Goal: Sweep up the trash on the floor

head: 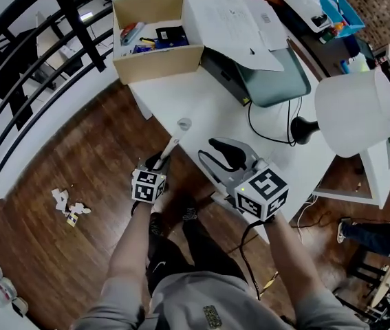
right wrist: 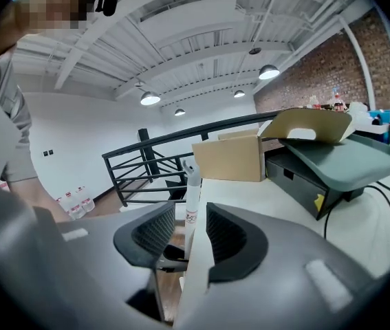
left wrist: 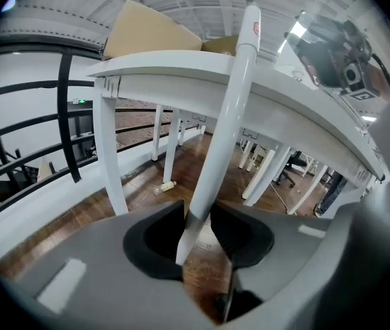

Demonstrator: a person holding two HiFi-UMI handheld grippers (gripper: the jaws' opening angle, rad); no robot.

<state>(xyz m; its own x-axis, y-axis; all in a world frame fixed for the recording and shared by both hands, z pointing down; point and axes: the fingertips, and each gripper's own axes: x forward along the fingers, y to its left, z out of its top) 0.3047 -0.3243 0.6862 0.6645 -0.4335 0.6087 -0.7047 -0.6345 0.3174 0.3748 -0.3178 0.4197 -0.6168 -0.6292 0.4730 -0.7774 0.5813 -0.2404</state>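
Wooden floor [head: 78,160] bears what seem crumpled paper scraps [head: 69,206]; white table [head: 201,105] carries a cardboard box [head: 155,40] and lamp [head: 356,112].

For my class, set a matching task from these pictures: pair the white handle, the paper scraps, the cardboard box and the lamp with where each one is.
Things
1. white handle
2. paper scraps
3. cardboard box
4. lamp

Places
A. on the wooden floor
B. open, on the far corner of the table
C. between the jaws of the left gripper
D. on the table, to the right of the grey printer

Pairs: 1-C, 2-A, 3-B, 4-D
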